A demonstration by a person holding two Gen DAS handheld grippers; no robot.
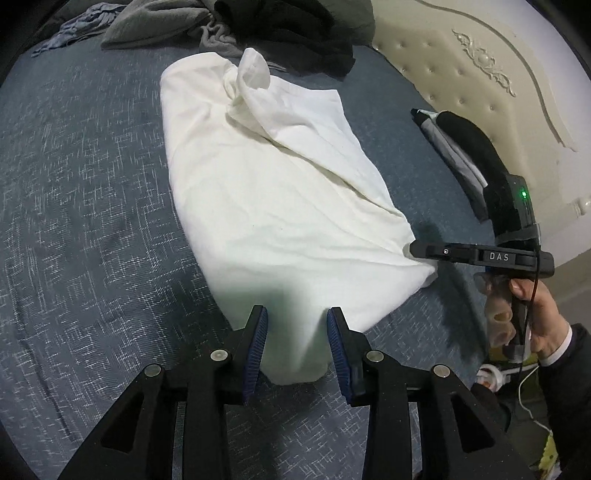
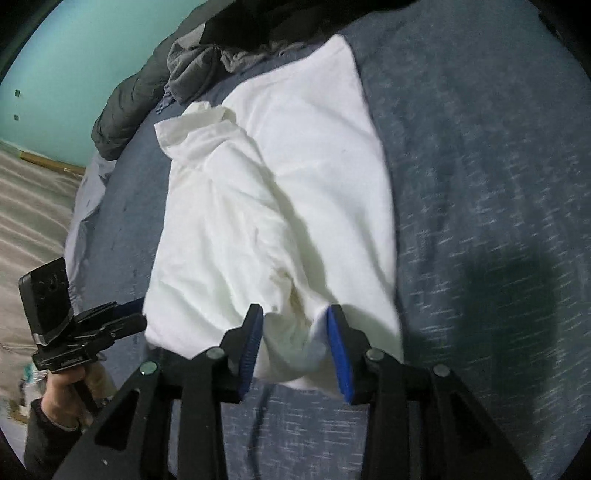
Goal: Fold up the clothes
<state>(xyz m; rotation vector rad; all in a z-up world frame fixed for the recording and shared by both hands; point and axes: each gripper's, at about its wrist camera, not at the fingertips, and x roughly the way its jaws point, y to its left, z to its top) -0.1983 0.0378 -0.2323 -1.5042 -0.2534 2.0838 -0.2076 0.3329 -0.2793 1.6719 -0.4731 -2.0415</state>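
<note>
Your left gripper (image 1: 297,314) stands wide, its blue pads (image 1: 258,343) either side of the near corner of the white shirt (image 1: 258,192), not pinching it. Your right gripper (image 2: 295,314) is likewise wide over the shirt's other near corner. The shirt stretches away ahead of both, on the blue bedcover (image 1: 81,192), with a pile of dark clothes (image 1: 280,33) beyond its far end.

Dark clothes pile (image 1: 280,29) cut off above.
</note>
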